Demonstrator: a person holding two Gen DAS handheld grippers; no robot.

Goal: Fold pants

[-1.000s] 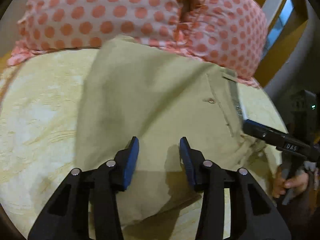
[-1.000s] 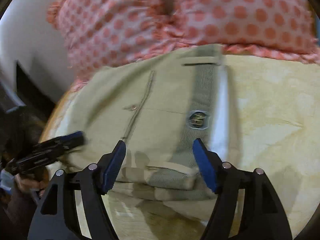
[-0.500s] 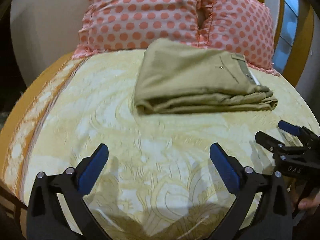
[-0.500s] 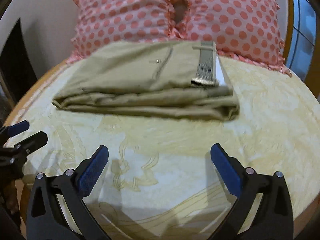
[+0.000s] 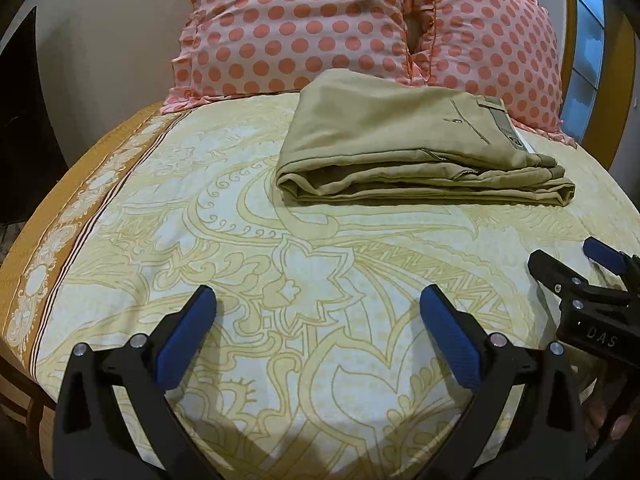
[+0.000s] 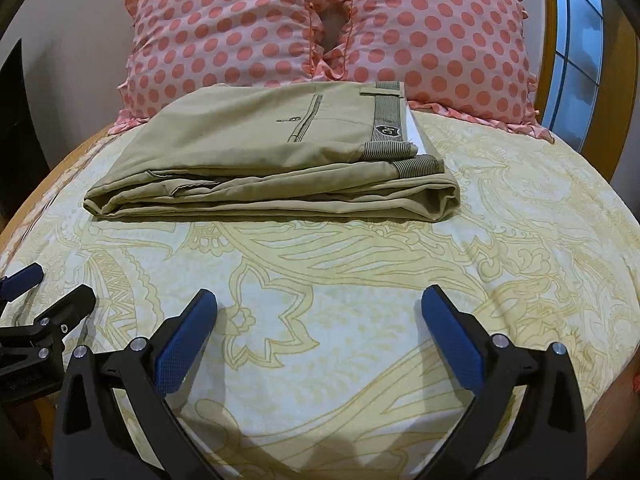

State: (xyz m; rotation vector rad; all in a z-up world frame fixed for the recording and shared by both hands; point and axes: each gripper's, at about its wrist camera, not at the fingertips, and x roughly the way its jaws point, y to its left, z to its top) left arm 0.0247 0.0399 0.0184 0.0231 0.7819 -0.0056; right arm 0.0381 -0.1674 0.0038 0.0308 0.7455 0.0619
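Folded khaki cotton pants lie ahead of both released hand-held grippers, left and right, on yellow patterned bedsheet, against pink polka-dot pillows.

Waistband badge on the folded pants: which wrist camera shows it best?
The right wrist view. The badge faces that camera on the striped waistband of the pants. In the left wrist view it sits small and oblique at the pants' far right edge.
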